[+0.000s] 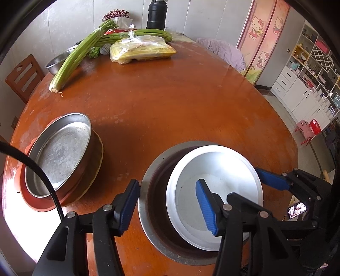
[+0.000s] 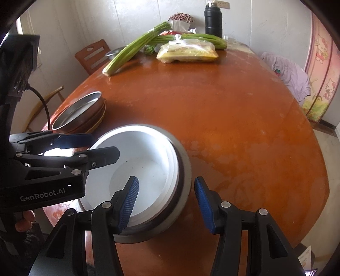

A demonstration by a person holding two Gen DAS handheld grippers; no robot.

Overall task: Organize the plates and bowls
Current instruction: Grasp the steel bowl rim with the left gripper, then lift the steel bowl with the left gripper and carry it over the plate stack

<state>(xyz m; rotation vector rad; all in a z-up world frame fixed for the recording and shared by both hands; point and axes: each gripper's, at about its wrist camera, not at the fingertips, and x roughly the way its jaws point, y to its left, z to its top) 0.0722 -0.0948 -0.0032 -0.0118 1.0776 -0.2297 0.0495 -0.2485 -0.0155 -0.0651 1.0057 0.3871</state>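
A white bowl [image 1: 214, 191] sits tilted inside a wider steel bowl [image 1: 153, 182] near the table's front edge; both show in the right wrist view, the white bowl [image 2: 146, 161] and the steel bowl [image 2: 184, 169]. My left gripper [image 1: 167, 206] is open, its jaws straddling the near-left rims of both bowls. My right gripper [image 2: 166, 199] is open, its jaws straddling the right rims. It also shows in the left wrist view [image 1: 274, 180]. A steel pan [image 1: 59, 152] sits on stacked orange and yellow dishes [image 1: 93, 169] at the left.
The round wooden table [image 1: 170, 102] carries celery [image 1: 78, 55], a yellow bagged packet [image 1: 142, 51], a steel basin [image 1: 57, 61] and a black flask [image 1: 156, 14] at the back. Wooden chairs [image 1: 23, 78] stand at the left. A cabinet and shelves stand at the right.
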